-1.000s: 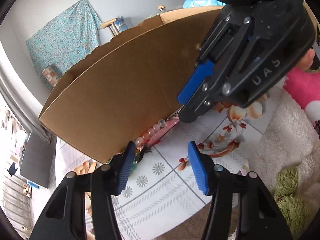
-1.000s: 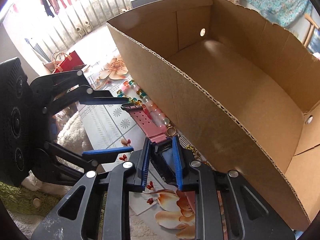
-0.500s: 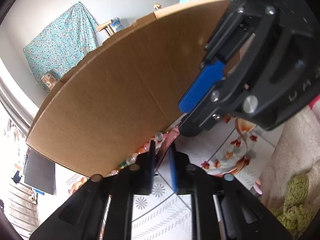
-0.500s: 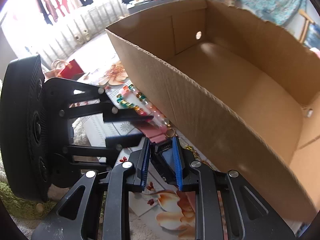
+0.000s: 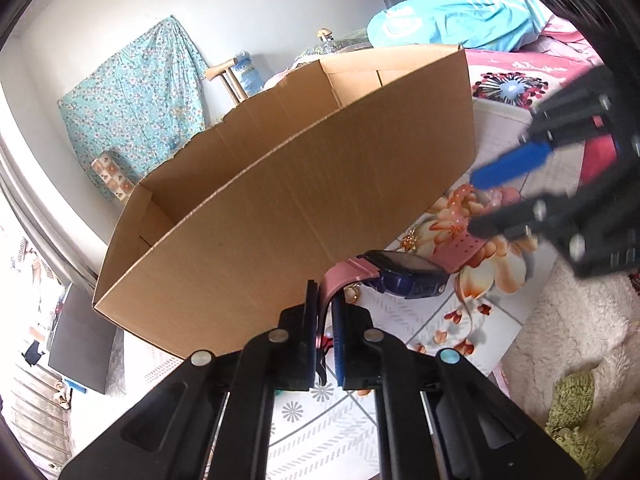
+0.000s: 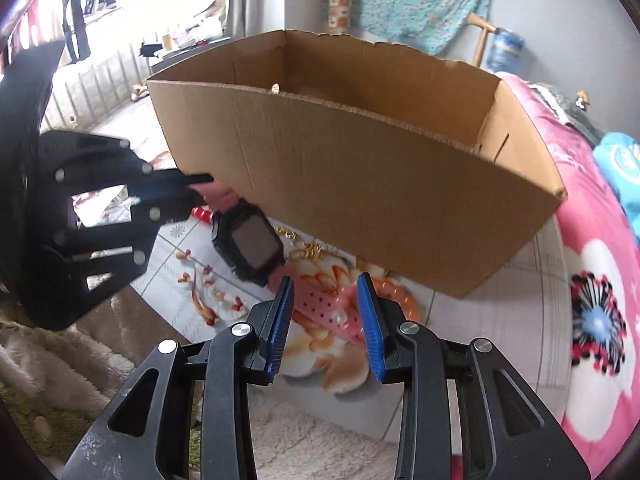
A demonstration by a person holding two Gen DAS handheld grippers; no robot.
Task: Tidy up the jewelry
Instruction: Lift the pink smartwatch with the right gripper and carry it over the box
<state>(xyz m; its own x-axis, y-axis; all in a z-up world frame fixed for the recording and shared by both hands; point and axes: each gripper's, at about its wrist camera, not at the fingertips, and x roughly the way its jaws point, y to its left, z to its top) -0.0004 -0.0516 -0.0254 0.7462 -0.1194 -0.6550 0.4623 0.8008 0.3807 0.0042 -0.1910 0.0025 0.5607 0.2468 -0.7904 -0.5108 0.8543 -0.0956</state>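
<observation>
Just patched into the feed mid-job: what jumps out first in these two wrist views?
The big open cardboard box fills the middle of both views. In front of it, the left gripper is shut on the pink strap of a watch with a dark square face, holding it above the floral mat. The right gripper is open, just short of the watch's free strap end.

No text, label, brand or number can be read on anything: the box walls are plain brown card, the watch face at about 9 o'clock from the right gripper is dark and blank, and the print on the light blue cloth at 1 o'clock in the left view is too blurred to make out
</observation>
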